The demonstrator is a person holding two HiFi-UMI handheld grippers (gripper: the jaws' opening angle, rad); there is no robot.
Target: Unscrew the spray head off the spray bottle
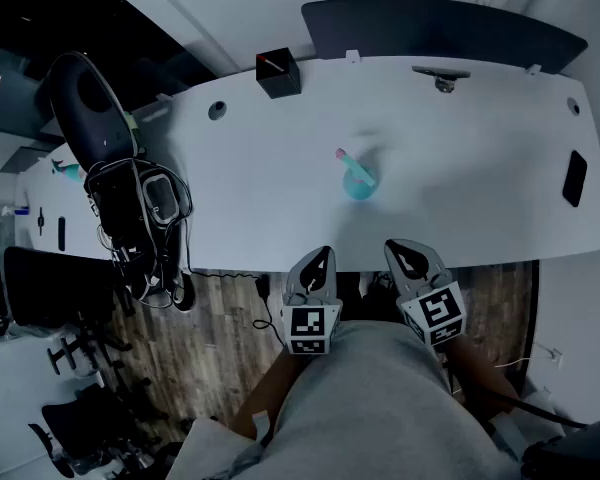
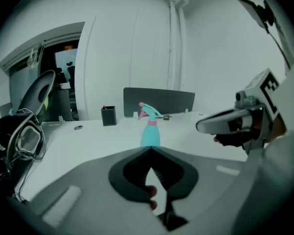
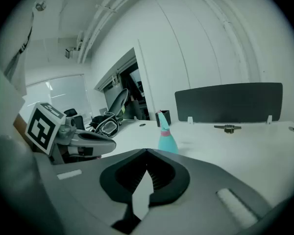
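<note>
A teal spray bottle (image 1: 359, 181) with a pink collar and a teal-and-pink spray head (image 1: 343, 156) stands upright near the middle of the white desk (image 1: 460, 158). It also shows ahead in the left gripper view as the bottle (image 2: 150, 130) and in the right gripper view as the bottle (image 3: 166, 139). My left gripper (image 1: 321, 258) and right gripper (image 1: 404, 251) are held side by side at the desk's near edge, short of the bottle. Both are shut with nothing between the jaws.
A black pen holder (image 1: 278, 72) stands at the desk's far left, a dark divider panel (image 1: 450, 28) along the far edge, a metal clamp (image 1: 442, 76) near it. A black flat object (image 1: 575, 177) lies at the right. An office chair with headphones (image 1: 130, 193) stands left.
</note>
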